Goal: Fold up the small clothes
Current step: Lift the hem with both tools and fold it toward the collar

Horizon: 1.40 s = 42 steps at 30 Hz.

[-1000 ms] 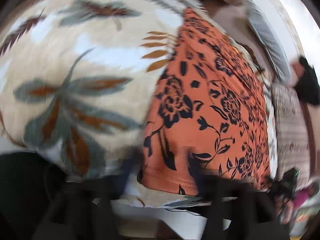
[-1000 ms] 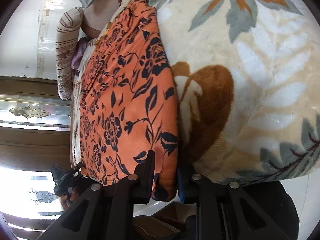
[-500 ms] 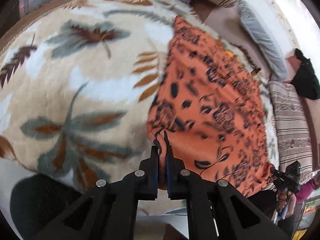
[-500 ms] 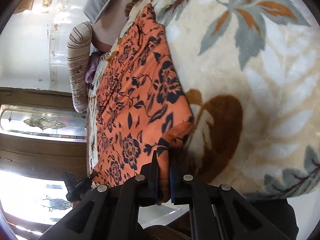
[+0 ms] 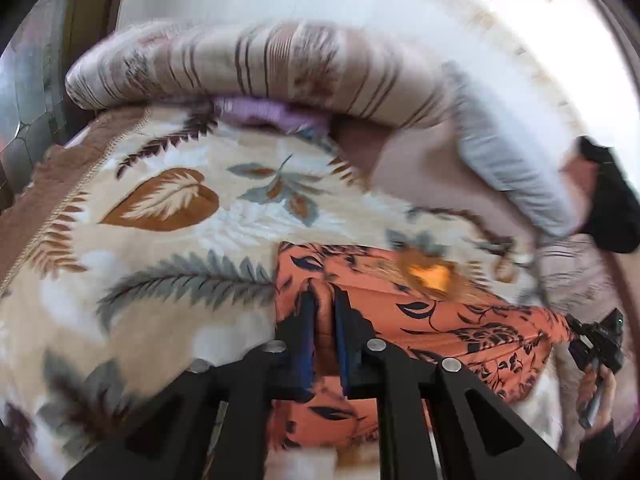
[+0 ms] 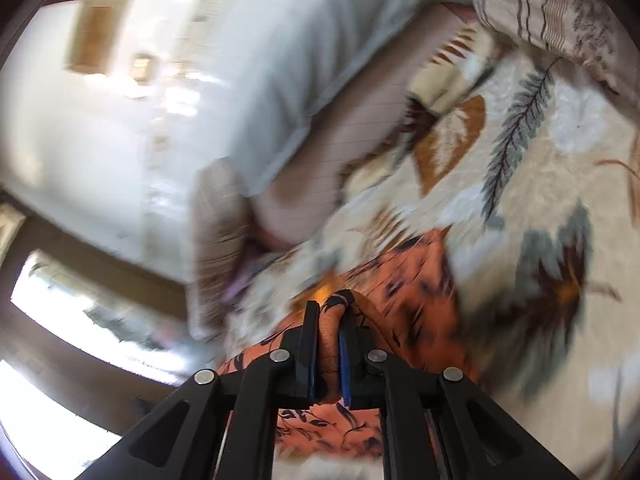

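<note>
An orange garment with a black flower print (image 5: 440,320) lies on a leaf-patterned blanket (image 5: 180,260), its near part lifted and doubled over its far part. My left gripper (image 5: 323,300) has a ridge of this cloth between its pads; the jaws are opening. In the right wrist view, my right gripper (image 6: 329,312) is shut on a bunched fold of the orange garment (image 6: 412,308), held above the blanket (image 6: 540,200). The right gripper (image 5: 596,344) and the hand holding it also show at the garment's right end in the left wrist view. Both views are blurred.
A striped bolster (image 5: 280,64) lies across the head of the bed, with a purple cloth (image 5: 264,110) under it. A grey pillow (image 5: 508,168) and a black object (image 5: 612,208) sit at the right. A white wall rises behind.
Both grippers closed on the garment's near hem, then lifted it and carried it forward over the rest of the cloth. The pillows and wall have come into view.
</note>
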### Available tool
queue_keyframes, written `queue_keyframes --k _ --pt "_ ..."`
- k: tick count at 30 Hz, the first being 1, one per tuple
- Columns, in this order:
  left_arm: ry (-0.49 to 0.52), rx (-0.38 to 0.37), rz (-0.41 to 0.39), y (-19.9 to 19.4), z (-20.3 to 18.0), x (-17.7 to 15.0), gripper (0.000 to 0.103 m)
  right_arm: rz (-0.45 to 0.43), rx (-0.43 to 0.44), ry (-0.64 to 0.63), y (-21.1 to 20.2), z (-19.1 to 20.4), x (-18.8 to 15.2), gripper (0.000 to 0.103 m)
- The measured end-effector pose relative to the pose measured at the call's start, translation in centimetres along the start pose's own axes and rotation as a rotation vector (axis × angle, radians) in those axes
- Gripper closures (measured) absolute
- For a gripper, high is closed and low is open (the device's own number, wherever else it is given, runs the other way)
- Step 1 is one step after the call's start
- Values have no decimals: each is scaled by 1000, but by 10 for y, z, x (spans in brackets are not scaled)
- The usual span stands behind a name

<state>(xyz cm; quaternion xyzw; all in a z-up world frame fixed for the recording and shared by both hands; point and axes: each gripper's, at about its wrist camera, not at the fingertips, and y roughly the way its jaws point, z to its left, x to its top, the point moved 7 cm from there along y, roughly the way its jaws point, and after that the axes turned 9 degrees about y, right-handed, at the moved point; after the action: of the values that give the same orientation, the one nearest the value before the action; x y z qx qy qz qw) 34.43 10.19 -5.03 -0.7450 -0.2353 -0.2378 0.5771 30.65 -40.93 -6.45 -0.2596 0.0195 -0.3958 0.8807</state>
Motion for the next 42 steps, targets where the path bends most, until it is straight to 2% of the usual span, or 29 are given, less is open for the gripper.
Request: queue_keyframes --k 1,2,3,4,5,6,9,11,12,14,16,18,20,22,24,27,28,29,30,31,32,33,35,38,42 --pt "-6 29 29 23 4 0 40 33 -47 35 29 -19 4 69" --pt "-10 52 59 44 9 -1 23 41 -106 48 43 -34 4 48" --pt "-12 95 93 70 17 -5 23 26 -186 55 54 -50 2 16" --pt "-9 116 107 77 25 -10 23 -18 -202 65 57 -60 -3 16" --pt "-18 137 119 82 32 -14 23 -37 -177 75 55 -63 -8 16" --pt "-47 134 101 77 41 -18 23 -53 -154 84 51 -65 -15 16" --pt "-108 123 26 43 59 -30 23 -99 -165 -15 17 -56 -50 16" --pt "-157 106 -27 13 63 -46 23 -47 -167 -26 0 -58 -78 16" --pt "-184 80 -45 -6 61 -61 23 -18 -163 -9 -8 -61 -103 16" --pt "-224 29 -48 -22 50 -87 23 7 -153 38 -13 -67 -133 16" --pt "-226 -15 -48 -28 30 -110 23 38 -103 129 -8 -73 -157 16" --pt "-242 -11 -43 -22 18 -127 23 30 -88 169 5 -76 -163 16" --pt "-300 8 23 -6 11 -145 23 6 -70 216 19 -75 -156 16" --pt "-344 -7 47 7 6 -153 23 -26 -83 252 28 -73 -150 16" --pt "-339 42 33 15 5 -148 23 -53 -96 251 35 -71 -143 16" --pt "-337 85 40 26 4 -133 23 -123 -112 327 37 -77 -132 19" --pt "-352 86 41 29 6 -131 22 -135 -119 333 39 -76 -129 23" --pt "-370 86 42 31 8 -129 23 -142 -132 327 41 -76 -127 30" --pt "-377 90 40 32 11 -126 23 -134 -150 323 48 -78 -125 49" --pt "-369 105 43 33 12 -124 48 -123 -157 335 53 -82 -127 77" --pt "-347 119 62 35 13 -122 86 -109 -166 348 59 -88 -126 80" --pt "-346 83 111 42 13 -122 86 -102 -170 337 60 -93 -123 88" --pt "-364 61 121 35 16 -116 87 -96 -194 291 62 -86 -119 91" --pt "-299 54 53 2 4 -97 87 -115 -157 205 47 -50 -112 93" --pt "-255 30 -44 -64 -21 -84 88 -140 -124 87 15 7 -111 94"
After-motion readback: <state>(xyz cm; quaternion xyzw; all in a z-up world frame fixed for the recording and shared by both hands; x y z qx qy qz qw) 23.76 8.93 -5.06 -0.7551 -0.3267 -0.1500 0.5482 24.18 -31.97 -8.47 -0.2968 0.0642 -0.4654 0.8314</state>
